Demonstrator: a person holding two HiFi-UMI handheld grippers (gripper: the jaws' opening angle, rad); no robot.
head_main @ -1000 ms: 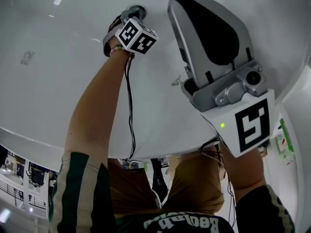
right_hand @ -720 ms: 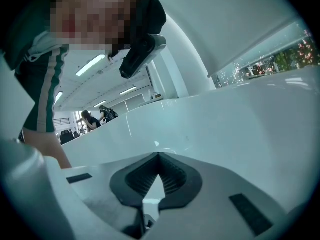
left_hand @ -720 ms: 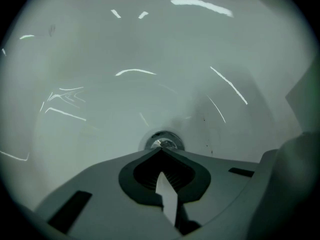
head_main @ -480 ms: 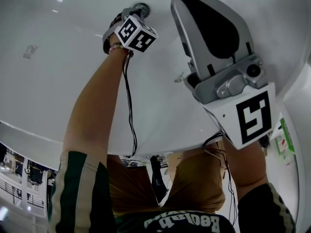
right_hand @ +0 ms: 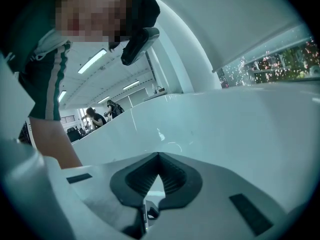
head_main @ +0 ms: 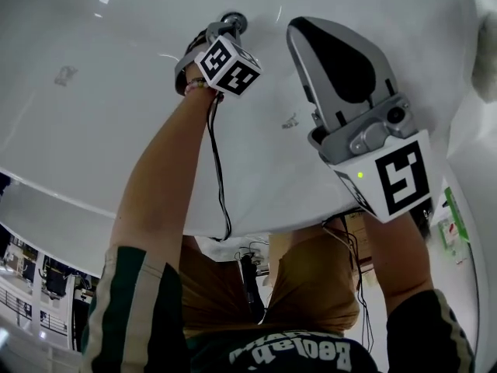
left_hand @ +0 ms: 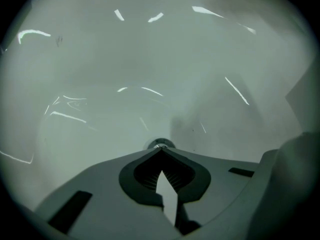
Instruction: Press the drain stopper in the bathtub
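Note:
The chrome drain stopper (head_main: 234, 20) sits in the white bathtub floor (head_main: 93, 130). In the left gripper view the stopper (left_hand: 160, 144) shows as a small round metal rim just past the jaw tips. My left gripper (head_main: 225, 28) reaches down to it at arm's length, jaws shut with the tips together at the stopper (left_hand: 160, 150); whether they touch it I cannot tell. My right gripper (head_main: 299, 28) hangs higher and nearer, to the right of the stopper. It is shut (right_hand: 159, 155) with nothing in it and faces the tub wall.
The tub's curved rim (head_main: 70, 196) runs across the lower left of the head view. A cable (head_main: 217, 169) trails from the left gripper along the forearm. A small mark (head_main: 291, 120) lies on the tub floor. People stand far off (right_hand: 95, 116) in the room beyond.
The head view has shifted down and right. The left gripper stays at the stopper. The right gripper has drawn back slightly toward the person.

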